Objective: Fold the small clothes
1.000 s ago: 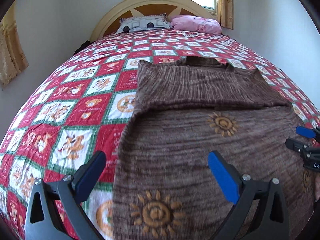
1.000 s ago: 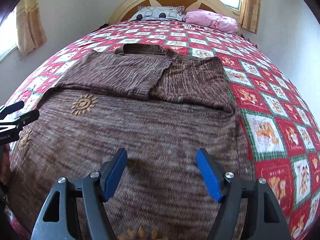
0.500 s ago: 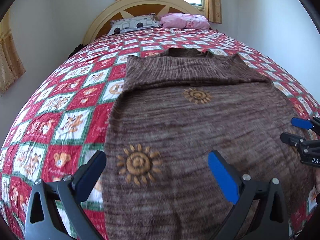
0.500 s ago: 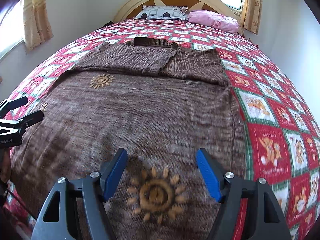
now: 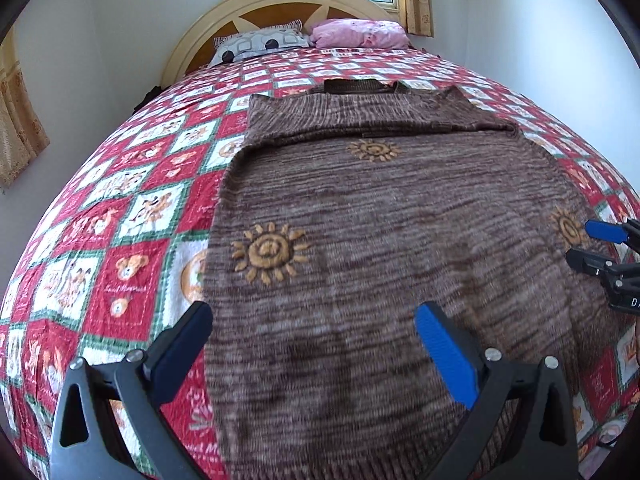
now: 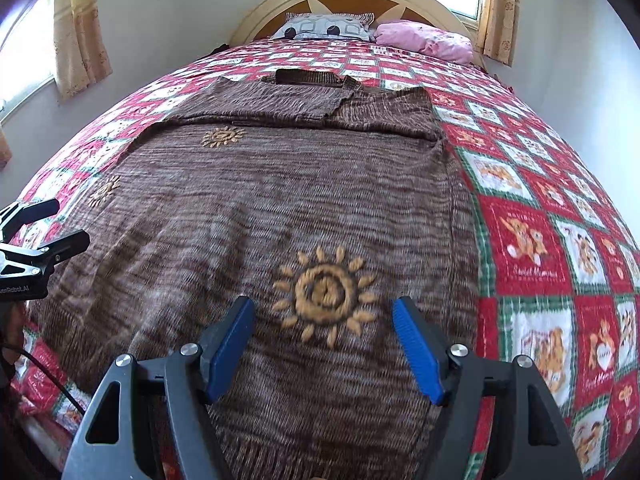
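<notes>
Sweater (image 5: 372,248): the brown knit I am working on lies flat on the quilt (image 5: 132,216), its dark collar toward the headboard (image 5: 280,4), its hem toward me; both sleeves are folded in across the chest.
Sun motifs: one (image 6: 326,292) sits on the sweater just ahead of my right gripper; another (image 5: 270,252) lies near the sweater's left edge.
Left gripper (image 5: 314,350): I see its jaws wide apart, with nothing between them, above the sweater's lower left part; the left finger is over the sweater's edge.
Right gripper (image 6: 324,346): jaws also spread wide and empty, above the sweater's lower right part, near its right edge.
Pillows: a patterned one (image 6: 326,26) and a pink one (image 6: 426,38) rest against the headboard, well beyond the sweater's collar.
Curtains (image 6: 80,28): yellow, beside the windows behind and to the side of the headboard.
</notes>
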{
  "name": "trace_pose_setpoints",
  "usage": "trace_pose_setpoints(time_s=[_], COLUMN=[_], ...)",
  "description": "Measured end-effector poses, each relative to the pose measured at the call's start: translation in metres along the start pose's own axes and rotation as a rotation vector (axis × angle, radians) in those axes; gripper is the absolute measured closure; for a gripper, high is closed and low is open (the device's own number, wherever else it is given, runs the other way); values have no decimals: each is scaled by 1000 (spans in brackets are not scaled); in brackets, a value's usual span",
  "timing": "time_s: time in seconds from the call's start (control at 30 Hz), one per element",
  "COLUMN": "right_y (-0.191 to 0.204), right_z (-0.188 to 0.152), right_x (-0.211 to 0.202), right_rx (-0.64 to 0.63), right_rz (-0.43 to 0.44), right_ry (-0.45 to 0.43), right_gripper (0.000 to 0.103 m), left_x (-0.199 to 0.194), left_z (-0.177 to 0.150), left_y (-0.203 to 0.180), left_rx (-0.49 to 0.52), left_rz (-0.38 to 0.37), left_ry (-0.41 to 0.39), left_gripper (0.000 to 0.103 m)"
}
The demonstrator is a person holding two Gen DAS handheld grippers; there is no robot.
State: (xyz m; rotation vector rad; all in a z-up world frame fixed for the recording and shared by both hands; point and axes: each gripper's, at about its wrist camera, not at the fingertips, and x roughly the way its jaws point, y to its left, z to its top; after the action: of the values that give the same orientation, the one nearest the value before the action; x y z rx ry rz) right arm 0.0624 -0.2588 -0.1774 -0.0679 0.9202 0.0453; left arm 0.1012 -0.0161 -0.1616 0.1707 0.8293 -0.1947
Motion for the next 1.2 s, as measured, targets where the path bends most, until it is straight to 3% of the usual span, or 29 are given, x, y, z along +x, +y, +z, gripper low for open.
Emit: trace_pose_setpoints(time_s=[0.7,0.97,1.2], right_y=[2,-9,-22], right_z=[-26,-36,-50], right_x=[-27,-41,-50], right_rx=[-14,1,20], right_rz=[0,-11,-20], right_ry=[-4,-14,-4], right_gripper=[31,31,31], left_x=[-13,-25,-30], left_z=[-34,-51,-60], left_y=[4,30,49], left_rx=[29,-3,-61], left_rz=[12,50,36], left_ry=[23,20,25], left_gripper=[0,0,0])
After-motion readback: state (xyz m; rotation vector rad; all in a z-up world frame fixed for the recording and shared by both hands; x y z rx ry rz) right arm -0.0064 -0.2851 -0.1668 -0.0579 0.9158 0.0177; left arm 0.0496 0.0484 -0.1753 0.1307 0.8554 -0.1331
